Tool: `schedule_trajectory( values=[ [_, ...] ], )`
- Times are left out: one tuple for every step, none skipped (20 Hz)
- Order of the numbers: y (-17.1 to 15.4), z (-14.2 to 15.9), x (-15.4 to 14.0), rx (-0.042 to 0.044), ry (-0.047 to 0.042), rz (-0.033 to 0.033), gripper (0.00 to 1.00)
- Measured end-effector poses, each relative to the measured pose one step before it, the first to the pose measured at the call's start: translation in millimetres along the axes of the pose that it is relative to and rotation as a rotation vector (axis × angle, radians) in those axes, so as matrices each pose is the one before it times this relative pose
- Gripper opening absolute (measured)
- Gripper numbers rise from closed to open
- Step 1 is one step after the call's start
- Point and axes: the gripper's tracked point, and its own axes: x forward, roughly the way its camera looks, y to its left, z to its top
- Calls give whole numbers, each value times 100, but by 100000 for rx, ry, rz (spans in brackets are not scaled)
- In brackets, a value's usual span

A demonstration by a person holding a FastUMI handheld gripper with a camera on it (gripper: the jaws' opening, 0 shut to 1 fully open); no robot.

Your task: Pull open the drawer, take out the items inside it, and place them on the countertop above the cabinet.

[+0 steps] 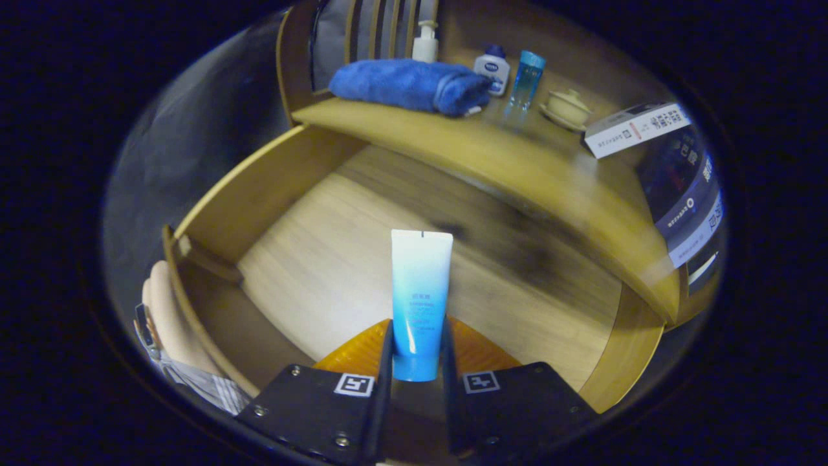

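A white-to-blue squeeze tube (419, 291) stands up between the fingers of my gripper (418, 353), which is shut on its lower part. The tube hangs above the pulled-out wooden drawer (259, 194), whose pale floor shows bare behind it. Beyond the drawer runs the wooden countertop (491, 155). On it lie a rolled blue towel (407, 84), a white pump bottle (425, 43), a small white jar with a blue cap (493, 70), a clear blue bottle (527, 79), a cream lidded cup on a saucer (567, 107) and a white box (637, 128).
A person's hand and striped sleeve (178, 349) rest by the drawer's near left corner. A slatted wooden panel (375, 29) rises behind the towel. The drawer's right front corner (637, 349) curves close to my fingers.
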Motion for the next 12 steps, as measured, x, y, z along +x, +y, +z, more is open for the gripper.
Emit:
schedule_trajectory(
  values=[
    [694, 560, -1517, 1028, -2886, 1412, 35],
    [-53, 739, -1057, 716, -2901, 327, 36],
    [-432, 887, -879, 624, -3100, -323, 35],
    [-528, 1021, -632, 888, -3158, -1212, 35],
    [-512, 1240, -614, 1590, -3662, -2143, 35],
    [-795, 1298, -128, 2395, -3718, -2688, 35],
    [-849, 1403, 136, 3328, -3500, -2954, 35],
    [-726, 1311, 300, 3703, -3195, -2875, 35],
    [-683, 1267, 510, 3724, -3195, -2879, 35],
    [-755, 1277, 695, 2513, -3316, -3504, 35],
    [-990, 1223, 985, 1162, -3122, -4178, 35],
    [-876, 576, 1062, -509, -1558, -3809, 35]
  ],
)
